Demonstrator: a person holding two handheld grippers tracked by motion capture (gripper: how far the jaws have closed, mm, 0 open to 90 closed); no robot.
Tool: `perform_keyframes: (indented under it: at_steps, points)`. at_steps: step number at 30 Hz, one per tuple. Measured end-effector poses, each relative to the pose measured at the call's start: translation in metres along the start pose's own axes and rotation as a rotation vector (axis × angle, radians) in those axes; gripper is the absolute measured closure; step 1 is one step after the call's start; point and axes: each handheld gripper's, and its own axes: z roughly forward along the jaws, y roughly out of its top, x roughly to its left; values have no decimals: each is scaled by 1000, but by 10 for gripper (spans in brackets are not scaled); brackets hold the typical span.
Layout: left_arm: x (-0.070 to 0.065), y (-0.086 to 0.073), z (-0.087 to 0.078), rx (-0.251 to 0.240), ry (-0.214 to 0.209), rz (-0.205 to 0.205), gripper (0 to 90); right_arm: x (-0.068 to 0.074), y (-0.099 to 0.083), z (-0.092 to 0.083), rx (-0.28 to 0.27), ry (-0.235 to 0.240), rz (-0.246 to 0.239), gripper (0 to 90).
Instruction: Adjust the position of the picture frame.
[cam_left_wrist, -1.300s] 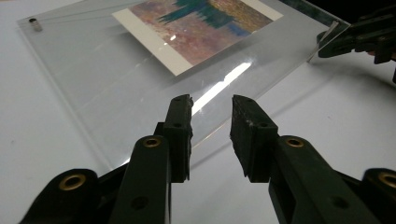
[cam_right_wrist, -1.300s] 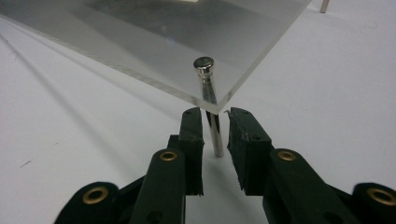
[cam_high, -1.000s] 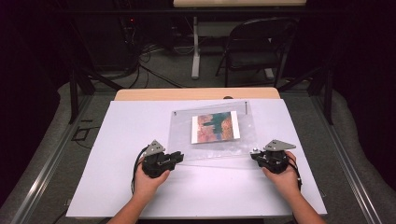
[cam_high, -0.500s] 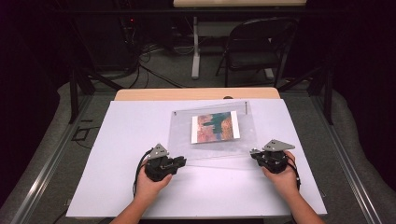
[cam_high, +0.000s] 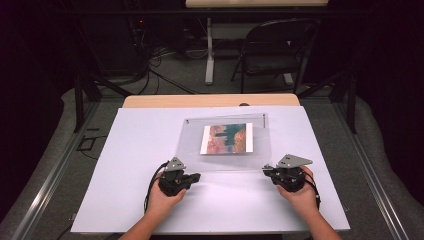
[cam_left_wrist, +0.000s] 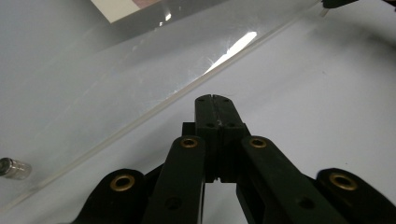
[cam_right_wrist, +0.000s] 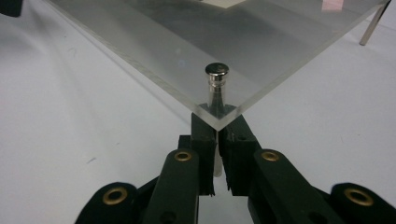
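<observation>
A clear acrylic panel lies on the white table with a colourful picture under it. My right gripper is at the panel's near right corner. In the right gripper view it is shut on a metal standoff pin that passes through that corner. My left gripper rests on the table just short of the panel's near edge. Its jaws have just closed and meet with nothing between them. Another small metal standoff sits at the panel's corner to its left.
A thin metal leg props the panel's far side. Beyond the table stand a folding chair and a table leg with cables on the floor. White tabletop lies open to the left and right of the panel.
The left gripper has drawn slightly back toward the table's front edge, away from the panel. The right gripper stays at the panel's corner, shifted only a little.
</observation>
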Motion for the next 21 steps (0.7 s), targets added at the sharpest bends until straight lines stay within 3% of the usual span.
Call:
perform_keyframes:
  at_steps: [7,14,21]
  points:
    - [6,0,2,23,30,-20,900,7,2,-3,-15,25,1,847]
    - [10,1,1,18,42,-33,900,15,7,-7,-35,57,0,852]
    - [18,3,-4,-2,54,-73,900,23,8,-8,-39,85,4,853]
